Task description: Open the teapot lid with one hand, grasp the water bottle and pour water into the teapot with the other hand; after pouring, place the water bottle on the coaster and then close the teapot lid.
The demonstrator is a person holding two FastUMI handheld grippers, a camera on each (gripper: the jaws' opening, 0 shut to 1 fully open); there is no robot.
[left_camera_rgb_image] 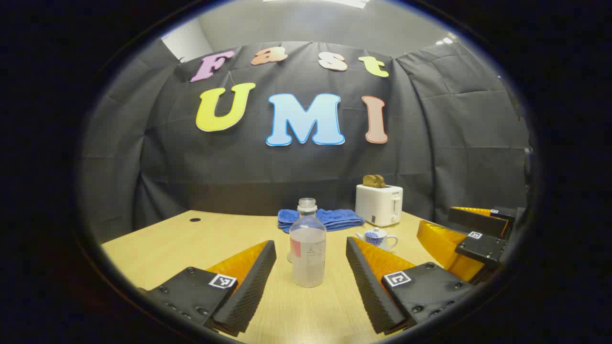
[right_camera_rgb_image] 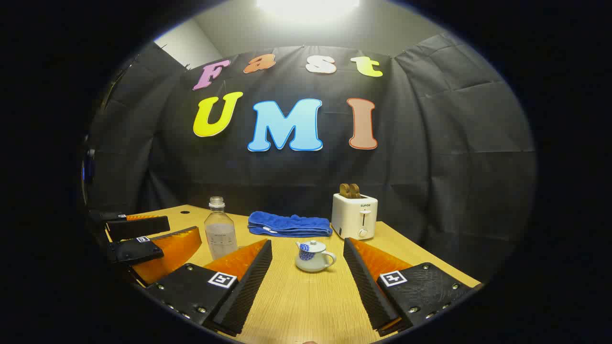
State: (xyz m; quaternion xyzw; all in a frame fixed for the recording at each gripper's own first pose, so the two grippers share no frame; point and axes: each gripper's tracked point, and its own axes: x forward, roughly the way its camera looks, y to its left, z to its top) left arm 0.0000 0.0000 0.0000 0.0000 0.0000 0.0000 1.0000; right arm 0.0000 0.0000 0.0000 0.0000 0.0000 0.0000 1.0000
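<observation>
Left gripper (left_camera_rgb_image: pixel 311 282) agape, water bottle (left_camera_rgb_image: pixel 308 248) between | right gripper (right_camera_rgb_image: pixel 306 282) agape, teapot (right_camera_rgb_image: pixel 313 256) seemingly ahead

Bottle (right_camera_rgb_image: pixel 220 229) left of teapot (right_camera_rgb_image: pixel 313 256) on table (right_camera_rgb_image: pixel 306 301), towel (right_camera_rgb_image: pixel 289 224) behind, toaster (right_camera_rgb_image: pixel 354 216) right of towel

The left hand-held gripper (left_camera_rgb_image: pixel 311 286) and right hand-held gripper (right_camera_rgb_image: pixel 308 286) hover level, fingers spread wide apart.
</observation>
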